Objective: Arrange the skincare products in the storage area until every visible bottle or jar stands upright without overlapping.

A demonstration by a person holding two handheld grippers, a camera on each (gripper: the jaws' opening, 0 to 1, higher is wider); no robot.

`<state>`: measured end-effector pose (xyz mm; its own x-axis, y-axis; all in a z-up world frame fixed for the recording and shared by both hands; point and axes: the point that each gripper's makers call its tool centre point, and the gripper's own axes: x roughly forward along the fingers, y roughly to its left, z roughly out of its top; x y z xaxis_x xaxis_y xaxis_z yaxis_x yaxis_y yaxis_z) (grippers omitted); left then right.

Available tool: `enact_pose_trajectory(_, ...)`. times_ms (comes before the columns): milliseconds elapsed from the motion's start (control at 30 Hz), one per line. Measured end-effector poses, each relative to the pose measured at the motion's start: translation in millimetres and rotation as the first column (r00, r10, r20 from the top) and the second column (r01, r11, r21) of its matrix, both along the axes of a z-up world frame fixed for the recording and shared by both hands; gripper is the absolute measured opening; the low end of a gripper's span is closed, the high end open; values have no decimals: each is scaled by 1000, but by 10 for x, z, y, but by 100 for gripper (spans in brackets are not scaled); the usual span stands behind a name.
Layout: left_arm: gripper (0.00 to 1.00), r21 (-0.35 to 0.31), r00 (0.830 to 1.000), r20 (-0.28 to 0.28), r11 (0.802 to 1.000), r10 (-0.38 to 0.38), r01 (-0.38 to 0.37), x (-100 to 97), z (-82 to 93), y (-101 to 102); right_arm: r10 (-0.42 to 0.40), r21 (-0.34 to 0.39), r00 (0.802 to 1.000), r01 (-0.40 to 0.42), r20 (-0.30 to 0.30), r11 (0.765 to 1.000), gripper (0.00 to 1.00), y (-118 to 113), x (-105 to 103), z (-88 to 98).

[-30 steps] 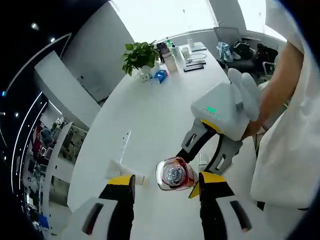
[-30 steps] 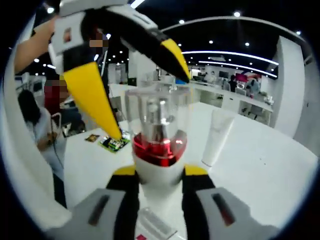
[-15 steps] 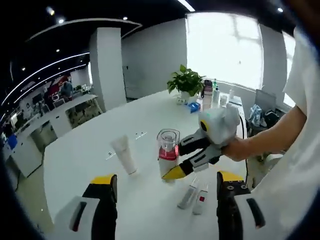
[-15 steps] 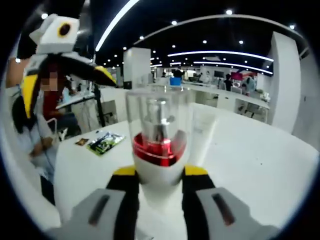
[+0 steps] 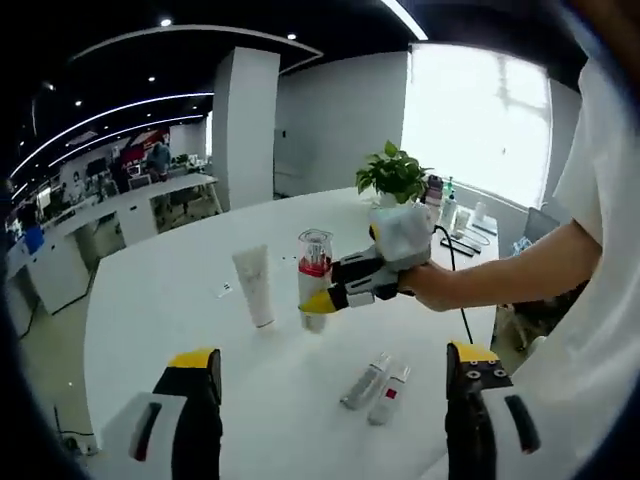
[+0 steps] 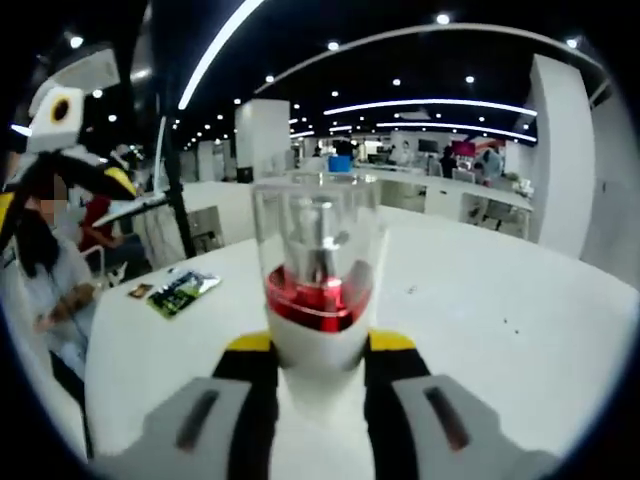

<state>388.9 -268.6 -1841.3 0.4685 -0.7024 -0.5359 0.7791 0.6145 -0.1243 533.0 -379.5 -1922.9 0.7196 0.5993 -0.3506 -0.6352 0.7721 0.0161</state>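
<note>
**A:** Open-plan office, white desk [image 5: 180,290]. What is standing on it?

**B:** Item one: pump bottle [image 5: 313,278], clear cap, red band, white base. It is standing upright toward the middle of the desk, with the right gripper [image 5: 325,300] closing its jaws on the base. The right gripper view is showing the same bottle [image 6: 317,280] pinched between the yellow-tipped jaws.

**A:** Next outward?

**B:** Item two: white tube [image 5: 255,287], standing on its cap just beside the bottle, apart from it. Item three: two small flat tubes [image 5: 377,382], lying side by side nearer the desk's near edge, not yet upright.

**A:** Left gripper [image 5: 330,395]?

**B:** Jaws spread wide, holding nothing, hanging over the near edge.

**A:** Risks?

**B:** Probably two. Releasing the bottle while it is tilting could be tipping it into the white tube. The flat tubes are looking narrow-ended, so standing them may be failing through toppling.
</note>
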Motion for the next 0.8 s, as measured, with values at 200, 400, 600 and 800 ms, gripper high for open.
enact_pose_trajectory(200, 94, 14, 999, 36, 1000, 24, -25, -34, 5, 90, -20, 8, 1000, 20, -3, 1000, 29, -90, 192, -77)
enact_pose_trajectory(400, 92, 12, 996, 58, 998, 67, -68, 56, 41, 167, -40, 14, 999, 41, -21, 999, 29, -174, 328, -172)
enact_pose_trajectory(600, 92, 15, 996, 26, 996, 86, -86, 97, 4, 171, -54, 29, 998, 54, -22, 998, 29, -200, 452, -263)
enact_pose_trajectory(800, 90, 46, 996, 36, 995, 86, -88, 162, -28, 172, -61, 25, 998, 62, -29, 998, 30, -198, 556, -367)
